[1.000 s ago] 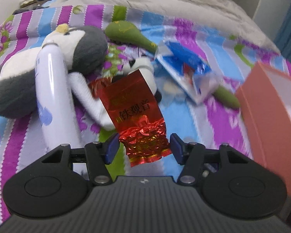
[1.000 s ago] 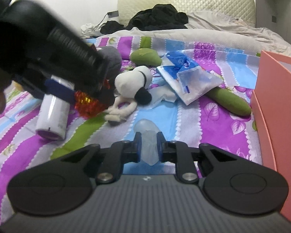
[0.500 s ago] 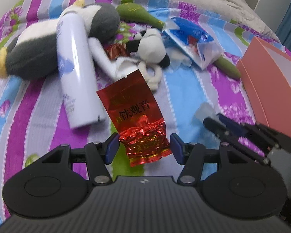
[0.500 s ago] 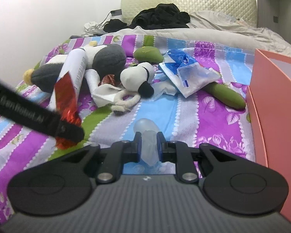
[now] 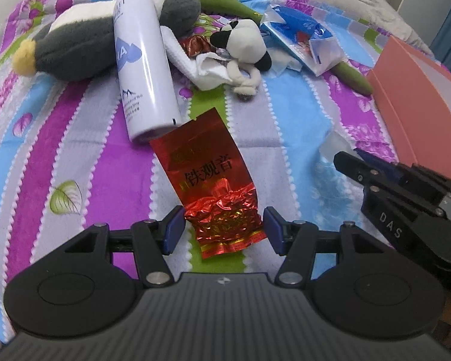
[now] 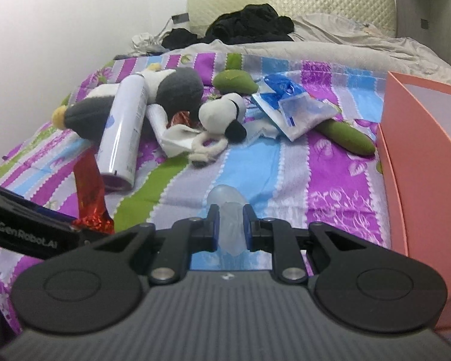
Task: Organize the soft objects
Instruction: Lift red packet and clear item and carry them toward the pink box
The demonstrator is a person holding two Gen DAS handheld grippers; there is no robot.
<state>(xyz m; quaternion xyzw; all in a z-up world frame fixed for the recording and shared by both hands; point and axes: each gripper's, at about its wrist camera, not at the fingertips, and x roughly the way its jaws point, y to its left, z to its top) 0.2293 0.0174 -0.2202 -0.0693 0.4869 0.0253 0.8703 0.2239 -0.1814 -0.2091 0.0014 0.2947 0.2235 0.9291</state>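
My left gripper (image 5: 224, 233) is shut on the crumpled lower end of a red foil tea packet (image 5: 207, 168), which hangs above the striped bedspread (image 5: 60, 138). From the right wrist view the same packet (image 6: 88, 180) sticks up at the lower left. My right gripper (image 6: 230, 225) is shut on a soft translucent lump (image 6: 227, 195), also visible (image 5: 330, 147) at the right of the left wrist view. Further back lie a grey and white penguin plush (image 5: 84, 45), a small white dog plush (image 5: 243, 42) and a long green plush (image 6: 345, 135).
A white spray can (image 5: 141, 69) lies beside the penguin. Blue and clear plastic packets (image 5: 300, 36), a white tissue (image 5: 207, 69) and a red wrapper (image 5: 197, 45) sit in the pile. A pink box (image 6: 421, 138) stands at the right. Dark clothes (image 6: 249, 24) lie by the headboard.
My left gripper has drawn back from the pile with the red packet, so the plush toys and can look further off. My right gripper has come into the left wrist view at the right.
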